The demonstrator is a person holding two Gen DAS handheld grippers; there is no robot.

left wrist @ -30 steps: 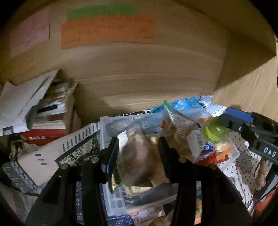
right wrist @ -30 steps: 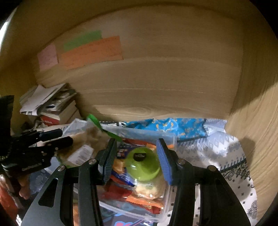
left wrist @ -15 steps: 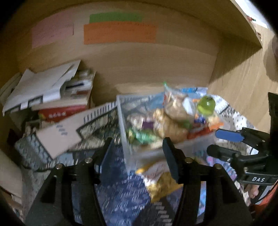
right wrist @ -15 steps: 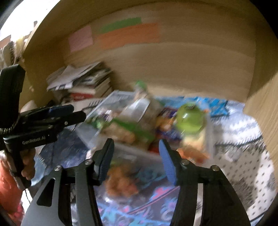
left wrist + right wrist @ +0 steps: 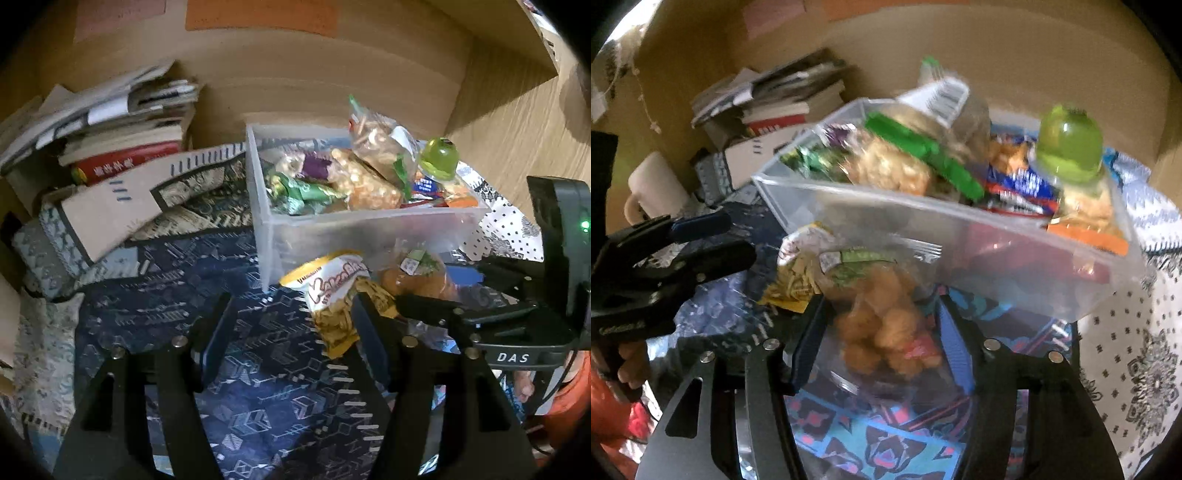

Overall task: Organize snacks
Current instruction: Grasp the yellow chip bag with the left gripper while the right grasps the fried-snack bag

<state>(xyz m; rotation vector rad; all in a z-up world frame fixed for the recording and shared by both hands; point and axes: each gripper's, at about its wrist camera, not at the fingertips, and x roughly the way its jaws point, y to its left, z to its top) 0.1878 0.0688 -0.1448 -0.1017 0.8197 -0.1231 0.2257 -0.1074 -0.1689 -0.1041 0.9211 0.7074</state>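
A clear plastic bin (image 5: pixel 369 229) (image 5: pixel 960 236) holds several snack packs and a green round-capped item (image 5: pixel 439 158) (image 5: pixel 1069 147). In front of the bin lie a yellow-white snack pack (image 5: pixel 332 295) (image 5: pixel 798 273) and a clear bag of orange puffs (image 5: pixel 417 280) (image 5: pixel 882 325). My left gripper (image 5: pixel 291 325) is open and empty over the blue cloth, its right finger beside the yellow pack. My right gripper (image 5: pixel 882 332) is open, its fingers on either side of the orange puff bag without closing on it.
A stack of books and papers (image 5: pixel 110 125) (image 5: pixel 775 99) sits at the back left by a wooden wall. A cardboard piece (image 5: pixel 122 206) leans by the bin. A white mug (image 5: pixel 653 184) stands at left. Patterned cloths (image 5: pixel 166 295) cover the surface.
Both grippers have pulled back from the bin and lowered. The left let go of the snack bag, which now rests in the bin. The right now straddles the orange puff bag.
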